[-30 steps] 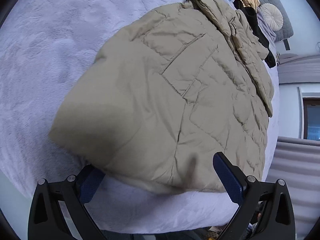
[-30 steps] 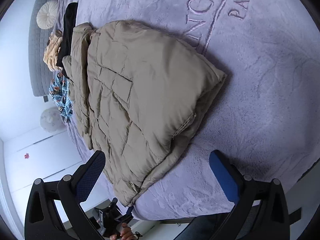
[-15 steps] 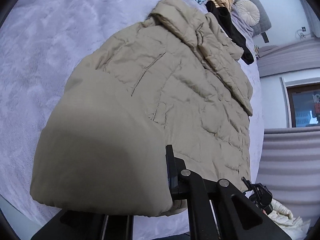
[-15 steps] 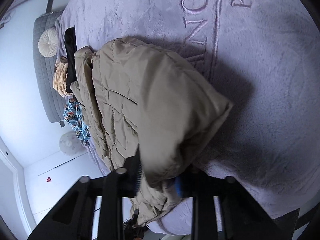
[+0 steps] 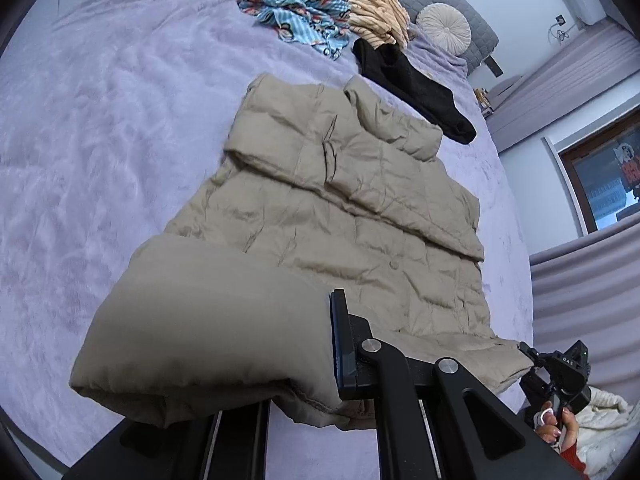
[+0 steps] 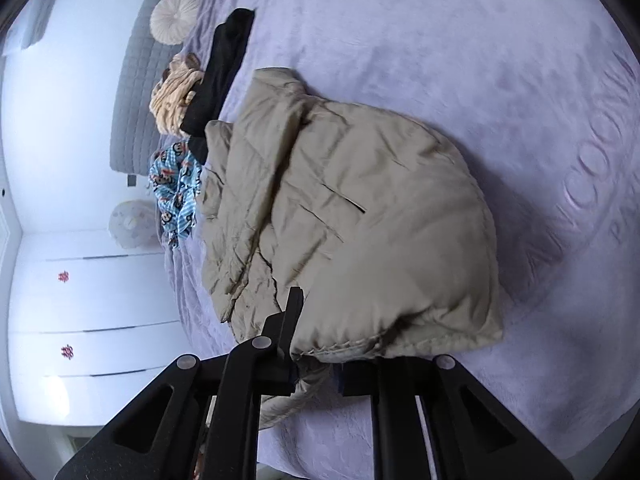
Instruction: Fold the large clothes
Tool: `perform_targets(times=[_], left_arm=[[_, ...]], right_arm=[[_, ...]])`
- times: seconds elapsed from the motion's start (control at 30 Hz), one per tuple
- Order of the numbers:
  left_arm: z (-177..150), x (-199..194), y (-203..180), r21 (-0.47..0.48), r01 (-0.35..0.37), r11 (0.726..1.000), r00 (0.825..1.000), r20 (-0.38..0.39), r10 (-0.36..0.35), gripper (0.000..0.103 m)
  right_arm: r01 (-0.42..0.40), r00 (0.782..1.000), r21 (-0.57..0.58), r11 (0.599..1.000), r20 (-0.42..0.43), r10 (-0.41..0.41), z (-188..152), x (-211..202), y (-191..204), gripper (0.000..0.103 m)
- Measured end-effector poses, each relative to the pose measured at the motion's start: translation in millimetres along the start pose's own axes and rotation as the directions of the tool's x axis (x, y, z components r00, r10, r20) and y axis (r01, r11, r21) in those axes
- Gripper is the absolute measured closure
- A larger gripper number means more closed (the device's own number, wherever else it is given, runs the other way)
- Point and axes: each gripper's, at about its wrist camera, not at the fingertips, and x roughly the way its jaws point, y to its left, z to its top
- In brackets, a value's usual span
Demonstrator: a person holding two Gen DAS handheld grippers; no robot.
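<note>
A beige quilted puffer jacket (image 5: 340, 208) lies on the lilac bed cover (image 5: 100, 128); it also shows in the right wrist view (image 6: 344, 216). My left gripper (image 5: 304, 364) is shut on the jacket's near hem, which is lifted and bunched over the fingers. My right gripper (image 6: 316, 364) is shut on the other near corner of the hem, also raised off the bed. The right gripper also shows at the lower right of the left wrist view (image 5: 556, 376). The collar end lies flat at the far side.
Past the jacket lie a black garment (image 5: 416, 84), a cream striped garment (image 5: 376, 20) and a blue cartoon-print cloth (image 5: 288, 4). A round cushion (image 5: 444, 28) leans on the grey headboard (image 6: 136, 92). White wardrobe doors (image 6: 80, 292) stand beside the bed.
Both grippers went from open near the hem to shut on it. They have lifted the near edge and carried it toward the collar end.
</note>
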Motion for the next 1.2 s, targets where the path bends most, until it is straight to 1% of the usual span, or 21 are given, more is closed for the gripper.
perform_targets(times=[0.13, 0.2, 0.3, 0.37, 0.43, 0.5, 0.57, 0.63, 0.77, 0.83, 0.9, 0.97, 1.03, 1.1, 1.17, 1.2], left_arm=[[40.3, -5.3, -28.0, 0.042, -0.040, 0.998, 0.997, 0.074, 0.036, 0.093], [62.3, -2.7, -39.9, 0.040, -0.066, 0.997, 0.992, 0.109, 0.061, 0.093], [92.3, 10.2, -53.0, 0.022, -0.105, 0.994, 0.981, 0.166, 0.100, 0.092], [111.4, 26.8, -55.8, 0.004, -0.146, 0.989, 0.972, 0.186, 0.143, 0.092], [129.6, 43.6, -55.6, -0.012, -0.187, 0.982, 0.964, 0.191, 0.186, 0.092], [144.2, 58.8, -54.7, -0.007, -0.211, 0.977, 0.958, 0.196, 0.208, 0.093], [159.2, 74.8, -50.7, 0.010, -0.227, 0.974, 0.956, 0.191, 0.221, 0.092], [174.4, 94.4, -41.6, 0.024, -0.240, 0.970, 0.957, 0.173, 0.233, 0.092], [195.6, 140.9, -21.1, 0.032, -0.274, 0.961, 0.955, 0.126, 0.268, 0.092], [203.9, 167.7, -10.0, 0.039, -0.288, 0.957, 0.954, 0.097, 0.283, 0.092], [210.0, 194.3, 1.7, 0.033, -0.290, 0.957, 0.956, 0.067, 0.287, 0.092], [212.5, 210.9, 7.7, 0.020, -0.288, 0.958, 0.956, 0.058, 0.286, 0.092], [214.1, 213.1, 3.9, 0.029, -0.302, 0.953, 0.952, 0.055, 0.300, 0.092], [213.8, 202.7, -2.8, 0.063, -0.309, 0.949, 0.950, 0.070, 0.304, 0.092], [211.6, 181.9, -8.5, 0.087, -0.286, 0.954, 0.956, 0.094, 0.277, 0.086], [210.0, 170.0, -10.2, 0.091, -0.262, 0.961, 0.962, 0.105, 0.253, 0.086]], right_arm=[[-0.025, 1.000, -0.118, 0.993, -0.011, 0.024, 35.9, 3.4, 41.3, 0.090], [-0.033, 0.999, -0.192, 0.981, -0.026, 0.029, 60.2, 10.6, 65.6, 0.090], [-0.025, 0.999, -0.292, 0.956, -0.049, 0.011, 94.5, 30.8, 98.8, 0.090], [-0.012, 0.998, -0.343, 0.939, -0.061, -0.009, 114.3, 49.0, 117.0, 0.090], [0.009, 0.997, -0.381, 0.925, -0.068, -0.038, 131.7, 67.9, 131.7, 0.090], [0.030, 0.996, -0.405, 0.914, -0.066, -0.062, 150.0, 90.7, 146.6, 0.090], [0.039, 0.996, -0.422, 0.906, -0.054, -0.068, 163.6, 108.3, 158.8, 0.090], [0.052, 0.996, -0.436, 0.899, -0.041, -0.077, 175.9, 124.1, 165.8, 0.090], [0.072, 0.995, -0.431, 0.900, -0.026, -0.092, 195.6, 168.4, 172.8, 0.090], [0.099, 0.993, -0.449, 0.888, -0.013, -0.117, 202.7, 193.2, 173.7, 0.090], [0.137, 0.988, -0.453, 0.881, 0.002, -0.153, 205.9, 215.6, 166.8, 0.090], [0.161, 0.984, -0.423, 0.892, 0.001, -0.177, 210.2, 234.0, 154.6, 0.090], [0.159, 0.984, -0.379, 0.911, -0.009, -0.176, 213.2, 244.7, 143.2, 0.090], [0.154, 0.985, -0.347, 0.925, -0.014, -0.170, 216.0, 247.1, 140.0, 0.090], [0.154, 0.985, -0.343, 0.926, -0.023, -0.172, 216.7, 242.9, 143.6, 0.089], [0.158, 0.984, -0.355, 0.922, -0.027, -0.179, 216.4, 239.3, 147.2, 0.089]])
